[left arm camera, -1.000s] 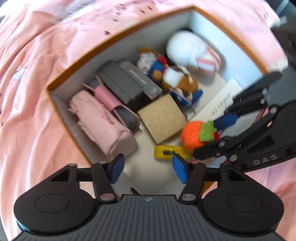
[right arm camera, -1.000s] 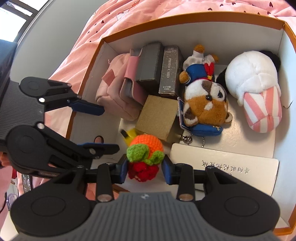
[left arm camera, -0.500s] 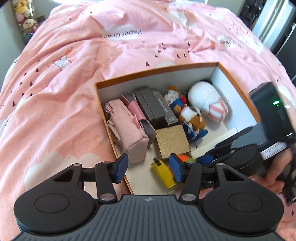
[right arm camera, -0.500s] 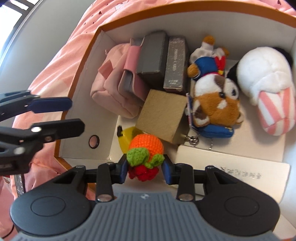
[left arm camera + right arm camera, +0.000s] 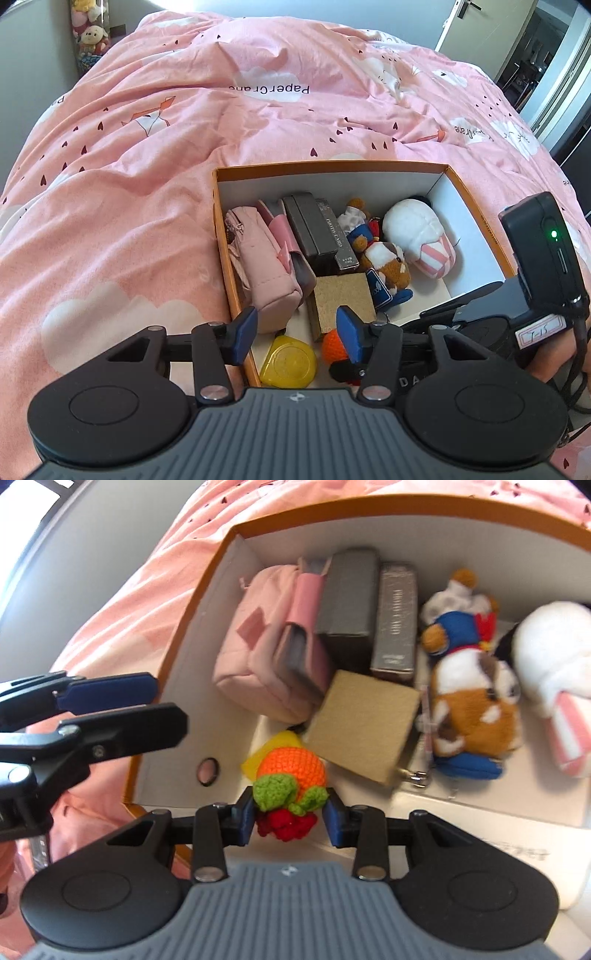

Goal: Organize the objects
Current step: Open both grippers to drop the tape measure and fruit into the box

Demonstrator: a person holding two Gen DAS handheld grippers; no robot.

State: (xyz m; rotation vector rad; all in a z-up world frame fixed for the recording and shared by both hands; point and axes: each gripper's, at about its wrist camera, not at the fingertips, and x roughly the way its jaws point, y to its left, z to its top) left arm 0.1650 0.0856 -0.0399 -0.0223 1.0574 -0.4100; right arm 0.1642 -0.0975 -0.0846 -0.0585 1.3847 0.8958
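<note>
An orange-rimmed cardboard box (image 5: 332, 165) lies on a pink bedspread (image 5: 147, 147). My right gripper (image 5: 290, 816) is shut on a crocheted orange toy (image 5: 291, 771) with green leaves and a red part, held over the box's near left corner, above a yellow plastic piece (image 5: 258, 760). In the left wrist view the toy (image 5: 332, 345) peeks out behind my right finger. My left gripper (image 5: 297, 334) hovers above the box's near left wall; its jaws are closing with nothing between them. From the right wrist view that gripper (image 5: 166, 707) stands just outside the left wall.
The box holds a pink pouch (image 5: 258, 269), dark grey boxes (image 5: 310, 229), a cork block (image 5: 343, 299), a brown plush bear (image 5: 388, 258), a white striped plush (image 5: 417, 232) and a white card (image 5: 480, 834). A doorway (image 5: 535, 55) is far right.
My left gripper has rolled, risen and drawn back from inside the box to its left wall, its jaws narrowing. The right gripper has carried the orange toy slightly toward the near left corner.
</note>
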